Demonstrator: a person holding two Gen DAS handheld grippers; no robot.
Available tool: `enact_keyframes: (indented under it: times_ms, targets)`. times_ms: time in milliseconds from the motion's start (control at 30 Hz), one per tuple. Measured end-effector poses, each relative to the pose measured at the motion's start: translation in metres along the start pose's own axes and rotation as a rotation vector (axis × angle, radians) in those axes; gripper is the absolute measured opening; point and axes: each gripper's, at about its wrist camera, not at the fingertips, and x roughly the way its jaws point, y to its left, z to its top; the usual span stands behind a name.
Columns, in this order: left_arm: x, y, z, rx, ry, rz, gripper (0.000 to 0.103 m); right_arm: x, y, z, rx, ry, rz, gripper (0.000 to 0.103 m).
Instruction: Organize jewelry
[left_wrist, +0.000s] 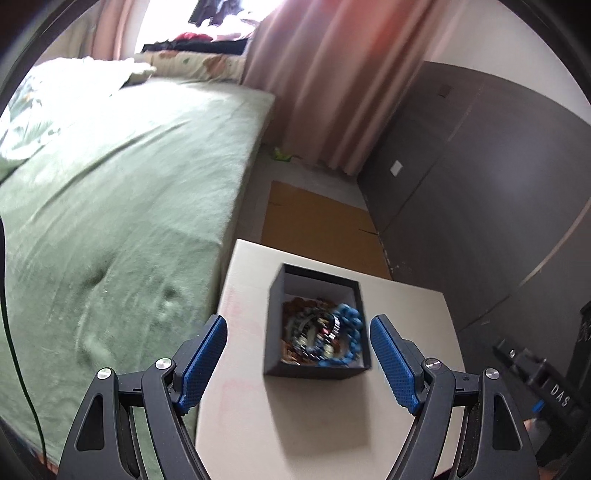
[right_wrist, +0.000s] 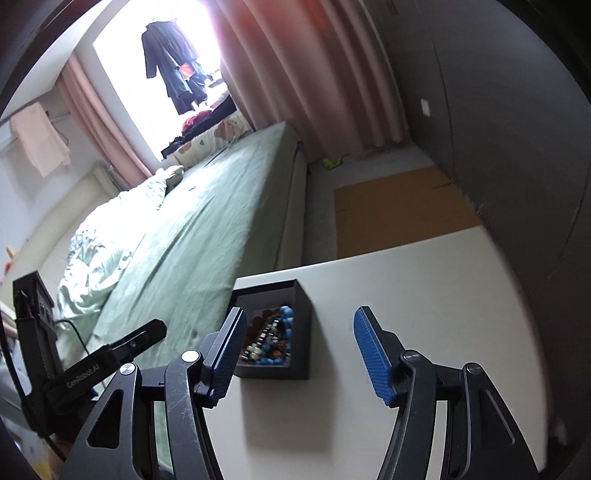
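Left wrist: black box (left_wrist: 317, 369) of bead bracelets (left_wrist: 347, 332) dead ahead on white worktop (left_wrist: 251, 280), framed between left gripper (left_wrist: 297, 363) fingers (spread wide, empty). Right gripper (right_wrist: 297, 354) equally splayed, box offset toward its left finger (right_wrist: 227, 354). Left nearer, better aligned.

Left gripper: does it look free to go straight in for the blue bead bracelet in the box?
Probably yes. The left gripper is open, the black box has no lid, and the blue bead bracelet lies on top by the right wall, which may crowd one finger.
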Motion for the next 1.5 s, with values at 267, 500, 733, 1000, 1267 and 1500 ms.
enact_keyframes:
  times_ms: [267, 500, 733, 1000, 1267, 1500]
  targets:
    - [-0.032, -0.043, -0.03, 0.129, -0.098, 0.043, 0.097, -0.047, -0.008, -0.016, -0.02, -0.033, -0.1, 0.08]
    - [-0.049, -0.061, -0.055, 0.148, -0.086, 0.007, 0.101, -0.079, -0.026, -0.032, 0.01, -0.024, -0.171, 0.099]
    - [-0.066, -0.076, -0.078, 0.21, -0.111, -0.006, 0.103, -0.098, -0.03, -0.061, 0.048, -0.025, -0.16, 0.103]
    - [-0.074, -0.079, -0.087, 0.251, -0.134, -0.001, 0.103, -0.117, -0.019, -0.068, 0.013, -0.094, -0.118, 0.103]
    - [-0.079, -0.072, -0.082, 0.231, -0.143, 0.026, 0.103, -0.112, -0.013, -0.078, 0.016, -0.048, -0.128, 0.103]
    - [-0.085, -0.075, -0.081, 0.224, -0.155, 0.018, 0.103, -0.124, -0.012, -0.081, -0.013, -0.08, -0.135, 0.103]
